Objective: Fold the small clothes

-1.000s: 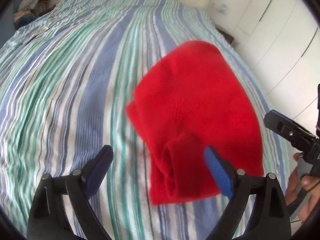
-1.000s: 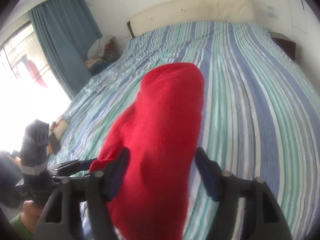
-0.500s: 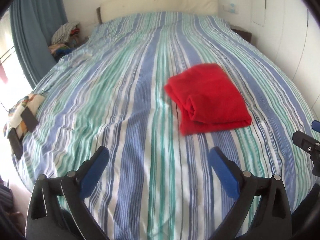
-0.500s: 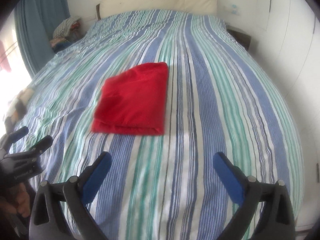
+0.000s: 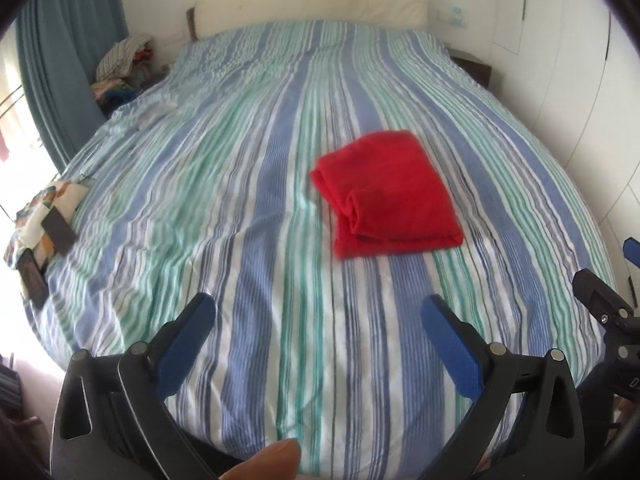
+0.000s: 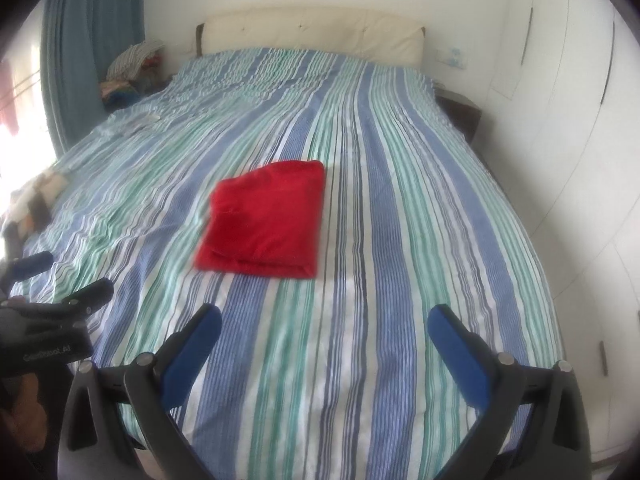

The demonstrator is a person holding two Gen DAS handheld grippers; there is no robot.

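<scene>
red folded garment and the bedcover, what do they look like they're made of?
Red folded garment: looks like fleece or a soft knit. Matte, fuzzy surface, thick rounded fold edges, no sheen.
Striped bedcover: probably woven cotton or a cotton blend. Thin, matte, with fine puckered ribbing along the stripes and shallow wrinkles. The exact fibre can't be told for either.
</scene>
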